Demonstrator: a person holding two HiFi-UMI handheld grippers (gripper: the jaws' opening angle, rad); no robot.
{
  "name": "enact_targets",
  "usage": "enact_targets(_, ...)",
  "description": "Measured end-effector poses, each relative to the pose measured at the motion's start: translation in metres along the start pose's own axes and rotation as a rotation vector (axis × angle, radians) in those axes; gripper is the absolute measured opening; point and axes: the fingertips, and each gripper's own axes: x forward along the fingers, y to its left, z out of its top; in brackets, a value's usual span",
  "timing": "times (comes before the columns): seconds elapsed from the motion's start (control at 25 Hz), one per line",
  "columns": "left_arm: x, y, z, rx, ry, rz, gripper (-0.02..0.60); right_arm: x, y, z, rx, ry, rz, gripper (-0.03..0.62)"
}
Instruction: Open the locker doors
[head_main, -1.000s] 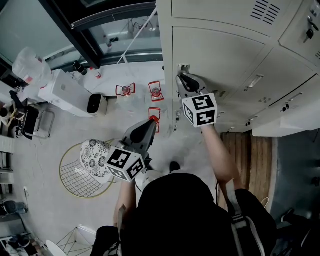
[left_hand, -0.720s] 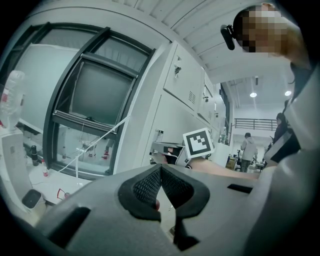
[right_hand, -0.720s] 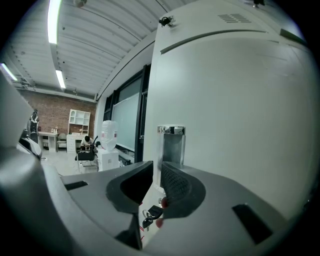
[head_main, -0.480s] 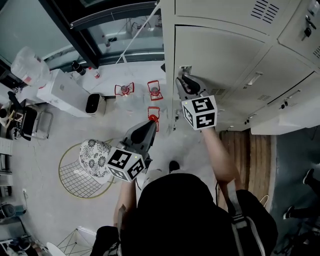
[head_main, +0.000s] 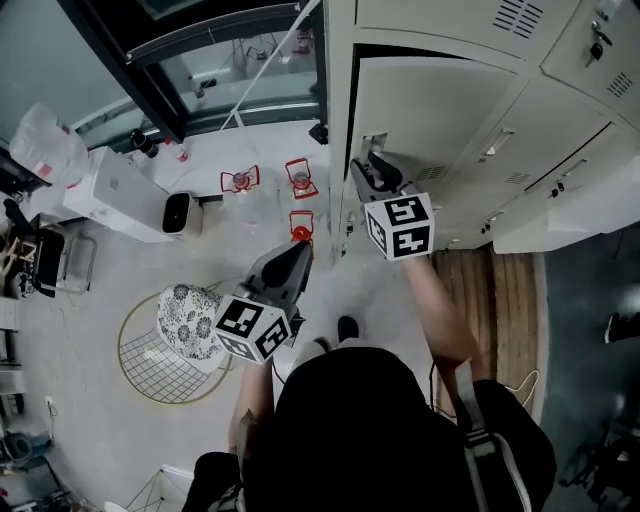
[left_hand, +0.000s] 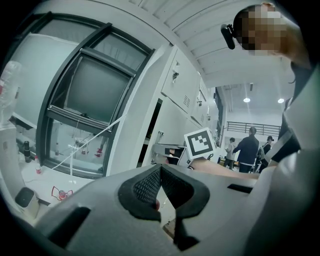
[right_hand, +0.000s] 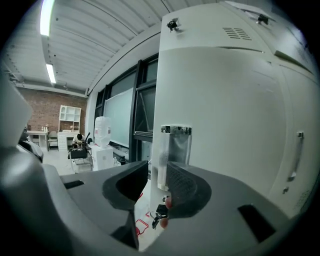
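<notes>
The pale grey locker door (head_main: 440, 110) stands slightly ajar, with a dark gap along its top edge. Its metal pull handle (head_main: 366, 142) sits at the door's left edge. My right gripper (head_main: 372, 172) is at that handle. In the right gripper view the handle (right_hand: 175, 147) stands between the jaws of the right gripper (right_hand: 159, 172), which are opening; the left pad is clear of it. My left gripper (head_main: 298, 252) hangs lower left, away from the lockers, with its pads together and nothing held. The left gripper (left_hand: 160, 172) points toward the window.
More locker doors (head_main: 590, 150) with handles run to the right. On the floor below are a wire chair with a patterned cushion (head_main: 190, 318), a white unit (head_main: 110, 188), small red stands (head_main: 300, 178) and a wooden strip (head_main: 510, 300). People (left_hand: 248, 150) stand far off.
The locker door has swung out a little, and a dark gap now shows along its top. The right gripper stayed at the handle. The left gripper barely moved.
</notes>
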Motion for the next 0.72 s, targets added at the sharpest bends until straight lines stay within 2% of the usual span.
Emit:
enact_targets(0.28,-0.027,0.001,-0.001,-0.006,0.000,-0.027,0.018,-0.016,0.006,-0.002,0.028,0.017,-0.103,0.141)
enact_targets(0.72,-0.053,-0.009,-0.004,-0.002,0.002,-0.088,0.018,-0.049,0.008,-0.009,0.068,0.031,-0.226,0.129)
